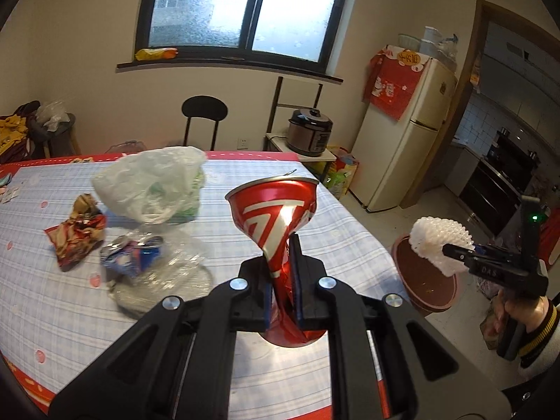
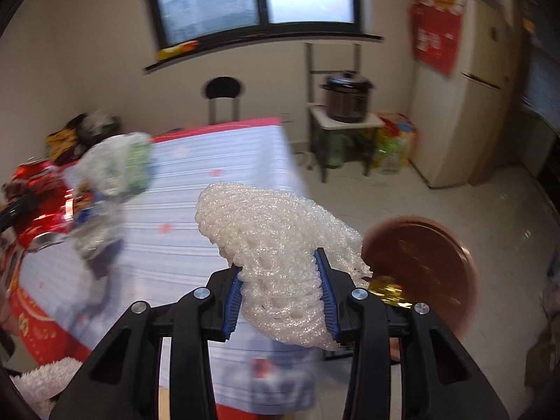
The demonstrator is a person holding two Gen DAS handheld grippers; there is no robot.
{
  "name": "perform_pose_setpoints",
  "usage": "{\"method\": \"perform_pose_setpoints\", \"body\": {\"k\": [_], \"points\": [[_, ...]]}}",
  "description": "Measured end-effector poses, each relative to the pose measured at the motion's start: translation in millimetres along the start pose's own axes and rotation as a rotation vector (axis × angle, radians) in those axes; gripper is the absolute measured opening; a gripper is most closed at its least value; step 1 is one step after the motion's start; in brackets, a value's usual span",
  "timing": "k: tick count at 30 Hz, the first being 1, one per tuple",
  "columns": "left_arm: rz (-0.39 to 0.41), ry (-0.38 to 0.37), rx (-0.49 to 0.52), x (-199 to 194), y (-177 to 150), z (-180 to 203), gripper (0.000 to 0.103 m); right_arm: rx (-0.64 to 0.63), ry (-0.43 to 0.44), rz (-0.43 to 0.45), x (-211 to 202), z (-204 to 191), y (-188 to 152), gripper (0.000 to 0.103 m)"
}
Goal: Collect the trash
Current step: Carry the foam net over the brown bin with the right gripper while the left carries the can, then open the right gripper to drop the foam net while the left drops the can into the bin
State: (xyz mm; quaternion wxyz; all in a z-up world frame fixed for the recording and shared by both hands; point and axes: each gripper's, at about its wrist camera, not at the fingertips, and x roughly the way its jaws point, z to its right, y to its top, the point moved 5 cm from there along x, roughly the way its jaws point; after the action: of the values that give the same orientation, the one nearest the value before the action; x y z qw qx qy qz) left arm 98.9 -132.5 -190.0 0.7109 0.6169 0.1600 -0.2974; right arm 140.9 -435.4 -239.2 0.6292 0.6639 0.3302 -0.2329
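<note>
Right now the left gripper (image 1: 281, 273) pinches a crushed red can (image 1: 276, 210) tight at its waist, lifted over the checked table (image 1: 52, 301). Off the table's edge, the right gripper (image 2: 281, 294) clamps a white foam net (image 2: 280, 241) above the round brown bin (image 2: 423, 266) on the floor. Wrappers (image 1: 75, 231), a flattened blue can (image 1: 131, 253) and a plastic bag (image 1: 150, 182) lie on the cloth.

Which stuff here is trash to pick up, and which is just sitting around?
Trash job:
red can in left hand-held gripper
white foam net in right hand-held gripper
blue can
snack wrapper
plastic bag
brown bin

Just sitting around:
rice cooker
fridge
chair
</note>
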Motion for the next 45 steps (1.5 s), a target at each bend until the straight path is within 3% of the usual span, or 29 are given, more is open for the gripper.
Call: {"method": "perform_pose_setpoints", "body": {"k": [4, 8, 13, 15, 21, 29, 38, 40, 41, 42, 45], "points": [[-0.013, -0.01, 0.008, 20, -1, 32, 0.013, 0.081, -0.095, -0.021, 13, 72, -2, 0.038], [-0.035, -0.018, 0.024, 40, -3, 62, 0.013, 0.143, -0.147, -0.04, 28, 117, -3, 0.042], [-0.065, -0.029, 0.046, 61, -4, 89, 0.013, 0.211, -0.158, -0.044, 40, 146, -2, 0.058], [-0.071, -0.037, 0.06, 66, -4, 99, 0.013, 0.224, -0.154, -0.021, 35, 155, -1, 0.07], [-0.08, -0.09, 0.096, 84, 2, 132, 0.012, 0.242, -0.12, 0.017, 23, 175, 1, 0.091], [-0.108, -0.196, 0.148, 111, 4, 187, 0.012, 0.284, -0.141, 0.088, -16, 192, 1, 0.098], [-0.175, -0.383, 0.215, 175, -3, 294, 0.013, 0.369, -0.202, 0.067, -58, 217, -49, 0.098], [-0.172, -0.438, 0.237, 182, 0, 317, 0.027, 0.389, -0.225, 0.057, -65, 225, -61, 0.098], [-0.155, -0.444, 0.249, 184, 5, 329, 0.059, 0.399, -0.233, 0.056, -68, 227, -64, 0.098], [-0.13, -0.453, 0.246, 183, 10, 334, 0.079, 0.411, -0.24, 0.056, -71, 231, -68, 0.098], [-0.085, -0.478, 0.226, 175, 24, 338, 0.086, 0.437, -0.253, 0.063, -79, 236, -75, 0.098]]}}
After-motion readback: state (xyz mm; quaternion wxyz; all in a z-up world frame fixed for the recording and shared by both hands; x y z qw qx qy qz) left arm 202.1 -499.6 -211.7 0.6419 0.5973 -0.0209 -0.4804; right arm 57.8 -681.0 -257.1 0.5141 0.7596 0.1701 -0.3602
